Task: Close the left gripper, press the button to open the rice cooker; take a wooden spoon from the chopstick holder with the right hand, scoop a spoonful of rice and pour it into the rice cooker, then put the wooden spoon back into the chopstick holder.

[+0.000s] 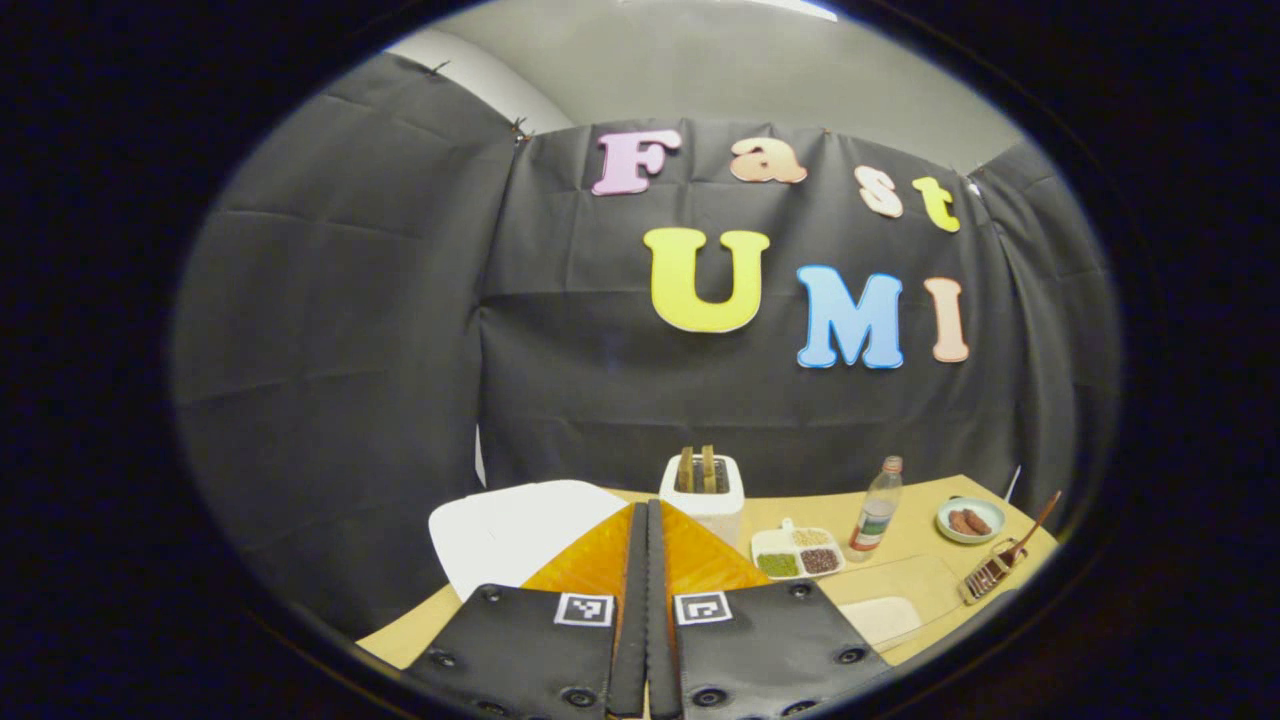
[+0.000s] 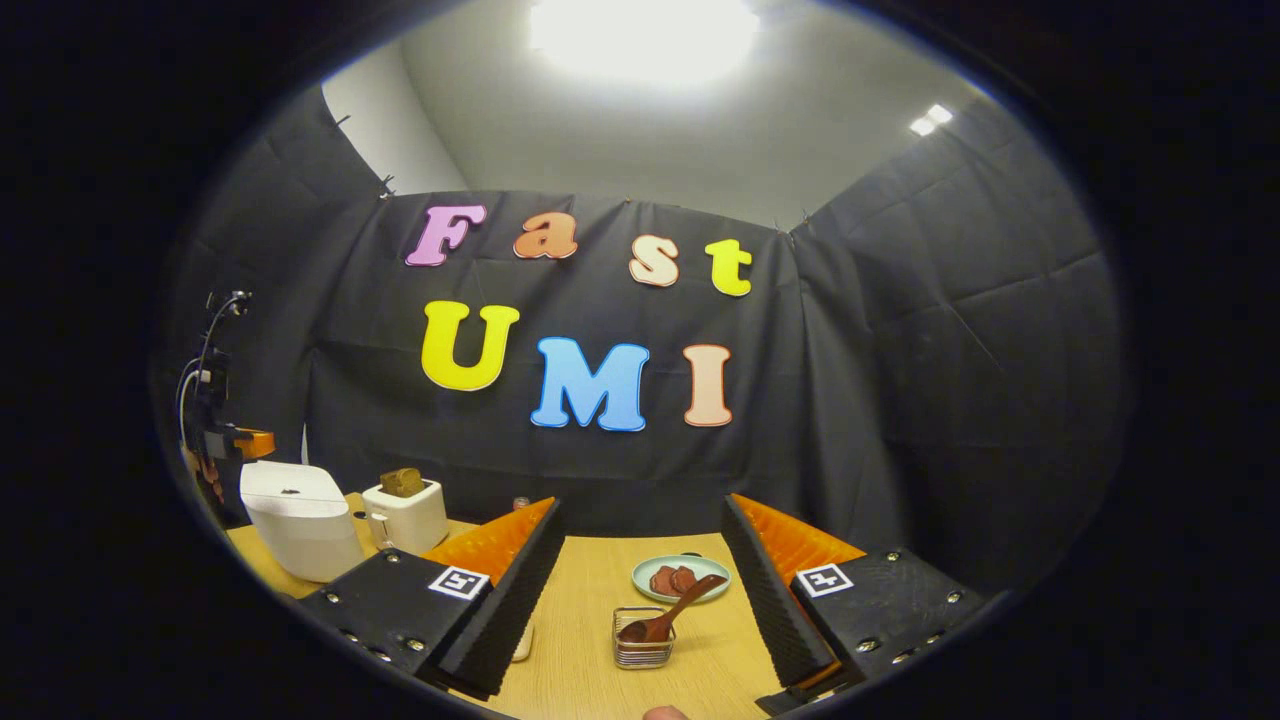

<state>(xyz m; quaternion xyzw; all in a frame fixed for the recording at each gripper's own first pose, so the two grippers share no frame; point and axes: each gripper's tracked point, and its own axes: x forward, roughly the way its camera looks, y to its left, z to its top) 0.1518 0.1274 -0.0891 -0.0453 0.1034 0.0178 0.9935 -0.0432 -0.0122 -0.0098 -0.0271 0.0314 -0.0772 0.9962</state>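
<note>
Likely light, stiff and a little slick, the wooden spoon [image 2: 672,610] is best pinched on its slim handle, which juts up and right out of the wire chopstick holder [image 2: 644,640] on the table [image 2: 585,600]. Its bowl is dark brown. The right gripper [image 2: 640,580] is spread wide before it; the left gripper [image 1: 646,600] is pressed together, near the white rice cooker [image 1: 515,530].
</note>
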